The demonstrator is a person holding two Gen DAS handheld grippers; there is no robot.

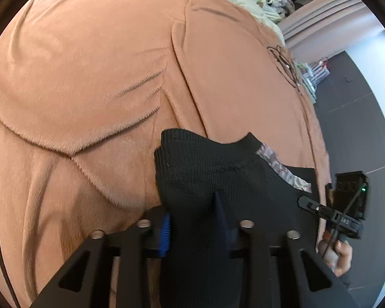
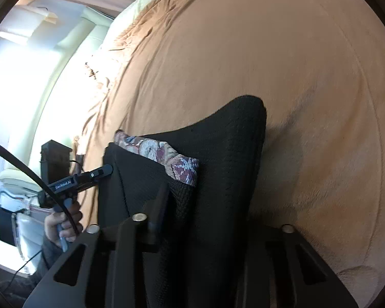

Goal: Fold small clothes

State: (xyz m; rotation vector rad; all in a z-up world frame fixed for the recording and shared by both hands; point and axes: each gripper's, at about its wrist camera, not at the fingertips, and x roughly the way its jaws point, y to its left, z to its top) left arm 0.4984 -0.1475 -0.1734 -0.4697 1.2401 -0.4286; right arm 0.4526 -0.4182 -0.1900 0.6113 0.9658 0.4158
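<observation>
left tool grips black garment | right tool grips it | over blanket

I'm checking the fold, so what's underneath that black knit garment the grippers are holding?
A floral patterned fabric peeks out beneath the black knit garment, and the orange blanket lies below. How far the floral piece extends is hidden.

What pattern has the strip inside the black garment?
Floral strip, pink and blue; right wrist view.

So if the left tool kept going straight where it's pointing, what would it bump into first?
The left tool is already clamped on the black knitted garment, so that cloth comes first. Beyond it, probably the fuzzy orange-brown blanket spread over the bed, though depth is hard to judge.
</observation>
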